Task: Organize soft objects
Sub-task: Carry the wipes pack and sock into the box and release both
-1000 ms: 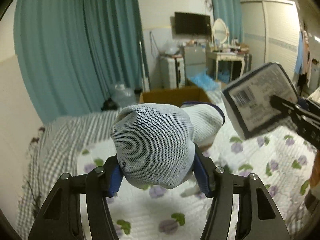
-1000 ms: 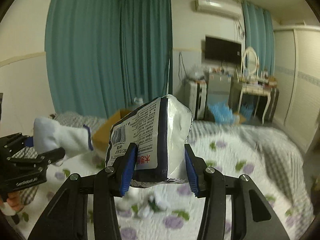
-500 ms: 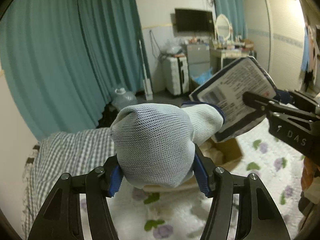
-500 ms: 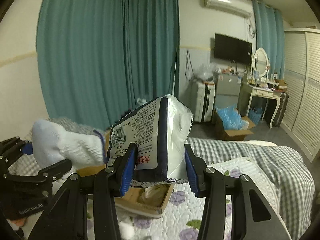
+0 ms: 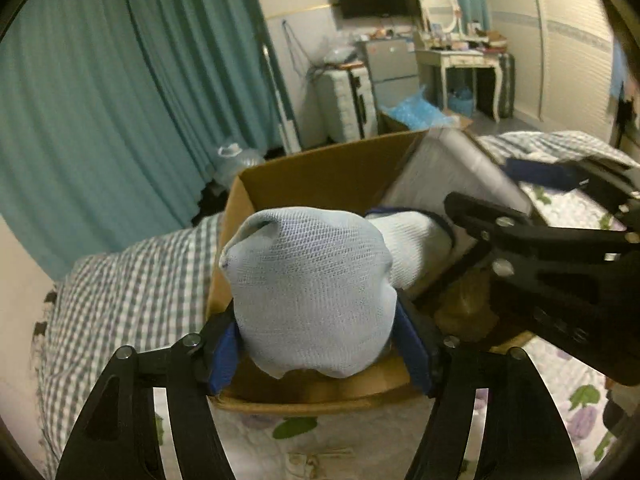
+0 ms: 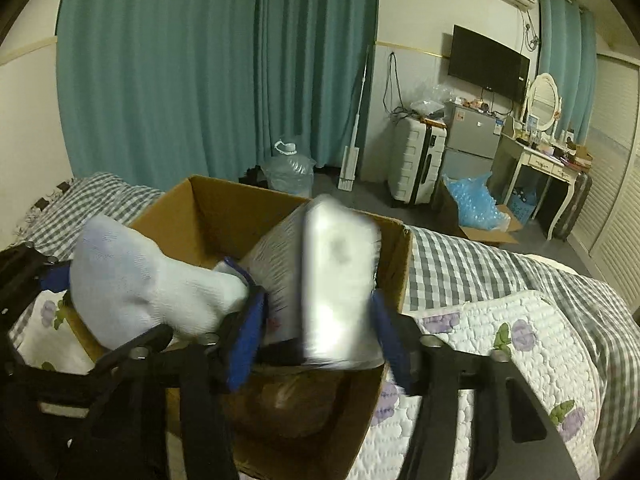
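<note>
My left gripper (image 5: 316, 344) is shut on a rolled white sock (image 5: 312, 292) with a dark blue cuff, held over the open cardboard box (image 5: 320, 176) on the bed. The sock also shows in the right wrist view (image 6: 136, 280). My right gripper (image 6: 316, 336) holds a white tissue pack (image 6: 336, 280), blurred, tilted down into the box (image 6: 224, 208); its jaws look slightly wider than the pack. The pack shows in the left wrist view (image 5: 452, 172), with the right gripper (image 5: 540, 216) beside the sock.
The box sits on a bed with a floral quilt (image 6: 520, 356) and a checked blanket (image 6: 480, 256). Something brown (image 6: 296, 404) lies inside the box. Teal curtains (image 6: 200, 72), a water jug (image 6: 288, 172), a suitcase (image 6: 420, 160) and a dresser (image 6: 540, 160) stand beyond.
Both grippers have moved forward and down to the box. The sock now hangs over its opening. The tissue pack has tipped down into the box and looks blurred with motion.
</note>
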Available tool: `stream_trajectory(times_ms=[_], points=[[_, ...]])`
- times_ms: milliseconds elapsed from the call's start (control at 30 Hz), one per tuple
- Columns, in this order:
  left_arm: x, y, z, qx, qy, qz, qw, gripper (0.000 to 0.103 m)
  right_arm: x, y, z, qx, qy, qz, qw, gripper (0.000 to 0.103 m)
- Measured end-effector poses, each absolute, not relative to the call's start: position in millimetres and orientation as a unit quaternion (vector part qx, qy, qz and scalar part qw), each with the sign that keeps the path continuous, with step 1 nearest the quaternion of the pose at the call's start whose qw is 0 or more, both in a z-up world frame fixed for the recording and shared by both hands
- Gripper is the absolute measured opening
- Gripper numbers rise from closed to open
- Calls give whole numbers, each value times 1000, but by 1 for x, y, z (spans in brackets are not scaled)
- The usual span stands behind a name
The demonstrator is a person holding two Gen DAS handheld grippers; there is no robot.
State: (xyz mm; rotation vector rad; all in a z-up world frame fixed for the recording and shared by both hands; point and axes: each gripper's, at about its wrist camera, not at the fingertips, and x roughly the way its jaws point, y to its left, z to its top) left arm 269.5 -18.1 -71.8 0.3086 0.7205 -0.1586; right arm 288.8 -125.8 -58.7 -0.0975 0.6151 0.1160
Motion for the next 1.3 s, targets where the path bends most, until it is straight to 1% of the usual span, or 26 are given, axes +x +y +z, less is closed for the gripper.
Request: stream_trajectory(times_ms=[33, 67, 133, 200, 267, 400, 567, 700, 833, 1067, 1300], points=[[269, -18, -72, 154, 353, -74, 920, 69, 289, -127, -56, -49, 296, 49, 953, 82], [269, -18, -71, 155, 353, -72, 920, 69, 287, -128, -53, -52, 288, 41, 955, 84], [265, -18, -66, 154, 350, -71, 921, 69, 280, -130, -42, -55, 275, 36, 959, 84], [260, -17, -57, 153, 344, -65, 924, 69, 275, -131, -33, -57, 269, 34, 961, 87], [257, -16, -47, 152, 337, -64, 927, 69, 267, -132, -21, -62, 260, 27, 963, 92], [247, -14, -14, 141, 314, -62, 937, 70, 243, -136, 11, -62, 239, 24, 969, 94], [240, -14, 21, 121, 292, -71, 946, 71, 207, -146, 50, -54, 210, 26, 976, 101], [240, -15, 28, 102, 290, -88, 948, 71, 186, -156, 70, -46, 200, 37, 978, 101], [238, -18, 21, 92, 290, -110, 946, 71, 185, -161, 70, -30, 214, 71, 974, 102], [245, -30, -1, 85, 293, -147, 941, 71, 219, -158, 41, 5, 263, 129, 956, 102], [255, -20, -18, 90, 279, -165, 942, 71, 279, -149, 5, 28, 325, 151, 933, 102]])
